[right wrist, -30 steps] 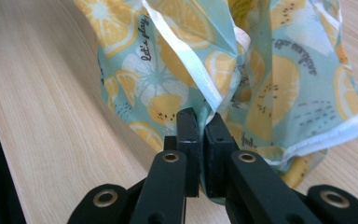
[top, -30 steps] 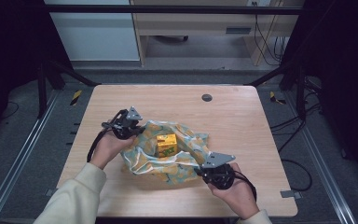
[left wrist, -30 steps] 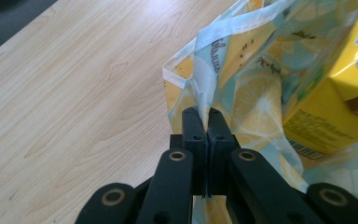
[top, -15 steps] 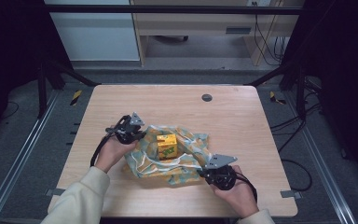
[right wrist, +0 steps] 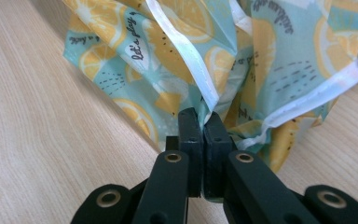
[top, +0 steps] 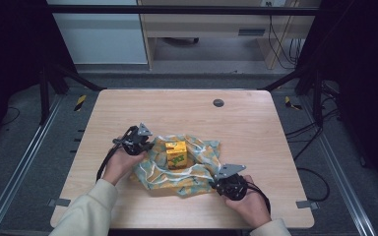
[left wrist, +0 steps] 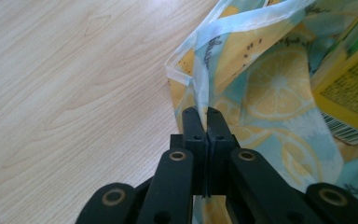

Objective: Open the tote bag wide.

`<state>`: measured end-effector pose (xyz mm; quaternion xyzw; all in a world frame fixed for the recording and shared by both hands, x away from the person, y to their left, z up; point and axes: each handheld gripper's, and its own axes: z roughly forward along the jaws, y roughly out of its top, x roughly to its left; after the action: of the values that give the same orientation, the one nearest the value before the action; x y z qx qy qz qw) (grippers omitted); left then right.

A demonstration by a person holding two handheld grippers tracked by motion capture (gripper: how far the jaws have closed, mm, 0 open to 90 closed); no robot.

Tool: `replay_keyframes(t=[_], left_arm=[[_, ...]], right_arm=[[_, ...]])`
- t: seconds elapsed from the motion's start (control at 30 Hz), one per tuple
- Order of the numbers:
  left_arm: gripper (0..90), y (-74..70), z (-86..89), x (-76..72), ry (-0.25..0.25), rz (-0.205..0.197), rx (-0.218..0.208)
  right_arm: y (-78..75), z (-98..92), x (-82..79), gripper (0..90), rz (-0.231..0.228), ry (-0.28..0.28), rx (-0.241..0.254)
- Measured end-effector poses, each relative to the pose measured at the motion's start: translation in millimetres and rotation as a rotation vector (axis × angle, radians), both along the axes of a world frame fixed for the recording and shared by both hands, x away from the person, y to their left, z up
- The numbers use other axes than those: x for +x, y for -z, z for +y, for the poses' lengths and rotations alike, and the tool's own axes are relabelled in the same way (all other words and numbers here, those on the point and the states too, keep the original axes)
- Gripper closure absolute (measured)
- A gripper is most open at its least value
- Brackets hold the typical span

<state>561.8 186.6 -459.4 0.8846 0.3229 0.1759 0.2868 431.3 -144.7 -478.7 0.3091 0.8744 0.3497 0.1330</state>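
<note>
1. Pale wood-grain laminate covers the tabletop in the high view, with a small round dark cap set into it near the far edge. A thin, crumpled cloth printed in teal and yellow lies near the person's side, and a yellow box with green lettering too small to read stands upright on its middle. The left gripper pinches the cloth's left edge; the right gripper pinches its near right corner.

2. Left gripper view: the black jaws are pressed together on a fold of the cloth, whose white hemmed edge rises above them. The print shows lemon slices on pale blue, with cursive writing I cannot make out. The box sits at the right edge, glossy yellow card with fine dark print and a barcode along its lower edge.

3. Right gripper view: the jaws are closed on a gathered, white-hemmed edge of the cloth, which bunches in soft folds above the wood. Among the lemon slices, cursive script reads "let's play".
</note>
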Motion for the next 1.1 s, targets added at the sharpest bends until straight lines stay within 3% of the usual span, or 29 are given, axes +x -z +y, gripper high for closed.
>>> replay_keyframes(t=[0.43, 0.83, 1.0, 1.1], left_arm=[[89.2, 10.9, -0.4, 3.7, -0.005, 0.01, 0.038], [89.5, 20.6, 1.9, 4.1, -0.026, 0.004, 0.022], [89.5, 22.2, 3.6, 3.2, -0.033, -0.017, 0.048], [89.5, 22.7, 4.8, 3.5, -0.037, -0.02, 0.041]], right_arm=[[7.8, 1.8, 4.1, 89.4, 0.045, 0.001, -0.012], [8.0, 0.2, 3.7, 90.0, 0.062, -0.001, -0.016], [7.7, -2.6, 2.2, 90.0, 0.076, 0.006, -0.014], [7.6, -5.3, 2.3, 90.0, 0.078, 0.013, -0.01]])
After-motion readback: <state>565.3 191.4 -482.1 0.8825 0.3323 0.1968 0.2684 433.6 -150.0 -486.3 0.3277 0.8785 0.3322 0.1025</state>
